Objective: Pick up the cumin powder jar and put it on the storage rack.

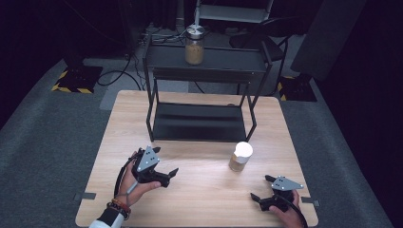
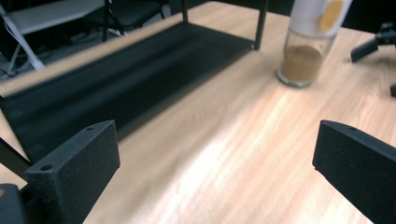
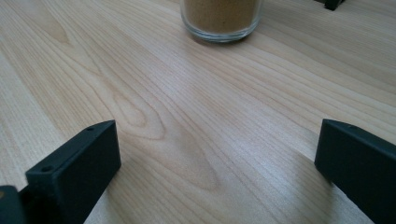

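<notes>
Both my grippers are wide open, empty. The small upright white-lidded glass jar of brown powder (image 1: 241, 156) stands on the light wooden table (image 1: 199, 199), nearer my right gripper (image 1: 263, 187) than my left gripper (image 1: 166, 164).

glass jar (image 1: 240, 156), white lid, brown powder, upright on table.

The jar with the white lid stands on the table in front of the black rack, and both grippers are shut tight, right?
Not quite. The jar with the white lid does stand on the table in front of the black rack, but both the left gripper and the right gripper are open, jaws wide apart, as each gripper view shows.
</notes>
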Motion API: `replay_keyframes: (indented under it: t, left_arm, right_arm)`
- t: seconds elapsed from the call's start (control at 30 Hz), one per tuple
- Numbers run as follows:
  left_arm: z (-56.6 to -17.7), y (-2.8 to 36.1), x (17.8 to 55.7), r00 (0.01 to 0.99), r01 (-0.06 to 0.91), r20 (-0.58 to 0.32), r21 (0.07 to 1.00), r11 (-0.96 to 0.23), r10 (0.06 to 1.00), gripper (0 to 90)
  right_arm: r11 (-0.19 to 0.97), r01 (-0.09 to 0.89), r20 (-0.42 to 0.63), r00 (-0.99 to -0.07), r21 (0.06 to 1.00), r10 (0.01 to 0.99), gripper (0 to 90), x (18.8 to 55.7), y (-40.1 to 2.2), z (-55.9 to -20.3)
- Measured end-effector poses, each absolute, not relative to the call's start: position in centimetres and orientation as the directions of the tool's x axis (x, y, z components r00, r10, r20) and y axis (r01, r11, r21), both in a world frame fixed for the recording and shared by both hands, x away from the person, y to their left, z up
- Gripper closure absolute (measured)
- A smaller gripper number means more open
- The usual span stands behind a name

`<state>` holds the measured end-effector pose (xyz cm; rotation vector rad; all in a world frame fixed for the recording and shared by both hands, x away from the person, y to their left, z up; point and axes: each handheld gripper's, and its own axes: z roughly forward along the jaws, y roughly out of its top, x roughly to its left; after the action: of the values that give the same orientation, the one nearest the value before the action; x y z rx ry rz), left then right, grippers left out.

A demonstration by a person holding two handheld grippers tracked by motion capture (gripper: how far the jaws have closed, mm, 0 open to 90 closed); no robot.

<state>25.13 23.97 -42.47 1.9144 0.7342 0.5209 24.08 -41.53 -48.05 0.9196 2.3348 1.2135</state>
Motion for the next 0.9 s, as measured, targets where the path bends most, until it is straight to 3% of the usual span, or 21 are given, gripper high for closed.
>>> replay_keyframes:
  t: [0.33,0.9]
  left_arm:
    - [-45.8,23.9,24.7,0.739,0.330,0.007,0.868,-0.371,0.674,0.2]
    - [-47.5,23.8,24.8,0.735,0.389,-0.022,0.832,-0.395,0.677,0.3]
  right_arm:
    - [0.422,0.385,-0.012,-0.727,0.821,0.687,0.0,24.1,-41.5,-48.0]
    - [0.421,0.385,-0.012,-0.725,0.821,0.688,0.0,24.0,-41.5,-48.0]
